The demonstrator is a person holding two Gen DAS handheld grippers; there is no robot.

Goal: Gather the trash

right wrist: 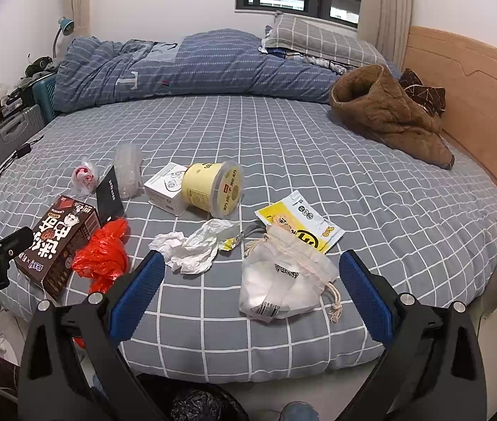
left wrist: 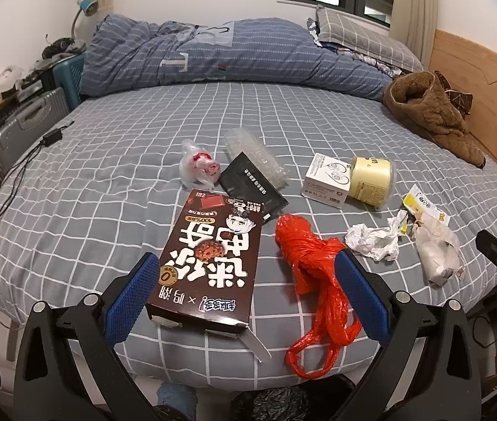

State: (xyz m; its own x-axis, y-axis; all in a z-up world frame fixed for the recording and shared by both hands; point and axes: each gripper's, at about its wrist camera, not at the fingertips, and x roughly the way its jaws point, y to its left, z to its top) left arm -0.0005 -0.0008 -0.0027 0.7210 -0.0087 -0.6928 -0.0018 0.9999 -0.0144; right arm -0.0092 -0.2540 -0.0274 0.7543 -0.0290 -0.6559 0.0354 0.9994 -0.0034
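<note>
Trash lies scattered on the grey checked bed (left wrist: 108,182). My left gripper (left wrist: 246,287) is open above the near edge, its fingers either side of a brown snack box (left wrist: 210,259) and a red plastic bag (left wrist: 315,273). My right gripper (right wrist: 252,287) is open too, flanking a crumpled white tissue (right wrist: 192,245) and a clear drawstring pouch (right wrist: 283,280). Further back lie a yellow wrapper (right wrist: 301,224), a yellow cup (right wrist: 213,189), a white box (right wrist: 166,187), a black sachet (left wrist: 252,182), bubble wrap (left wrist: 255,154) and a small clear bag (left wrist: 199,168).
A black bin bag (right wrist: 196,403) sits on the floor below the bed edge. A brown coat (right wrist: 389,112) lies at the right by the wooden headboard (right wrist: 476,98). A blue quilt (left wrist: 231,56) is rolled at the back. A black cable (left wrist: 13,175) and suitcase (left wrist: 20,129) are left.
</note>
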